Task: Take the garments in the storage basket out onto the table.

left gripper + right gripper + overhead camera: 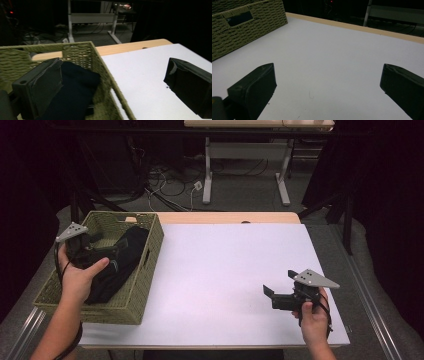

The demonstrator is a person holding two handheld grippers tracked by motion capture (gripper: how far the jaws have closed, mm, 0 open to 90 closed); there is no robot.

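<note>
- Dark garment: lying inside the woven basket at the left of the high view, bunched lengthwise from the far right corner toward the near left.
- Same garment at lower left of the left gripper view, slumped against the basket wall.
- Left gripper: held over the basket, at the upper end of the garment; jaws spread wide apart, clamped on nothing. In the left gripper view, one jaw above the cloth, the other out over the white worktop.
- Right gripper: at lower right of the high view, low over the worktop, well apart from the basket; jaws apart, nothing between them, bare surface visible in the gap.
- Basket at upper left of the right gripper view, a handle slot in its side.
- Handling, as judged: soft, limp, light; likely to sag and unfold when lifted; not fragile; little risk of slipping once pinched.
- Grip point, as judged: a raised fold near the upper end of the bundle, with several layers taken at once. Edge close to the basket wall best avoided, to prevent snagging the weave.
- Light basket may shift under a drag; straight upward lift advised.
</note>
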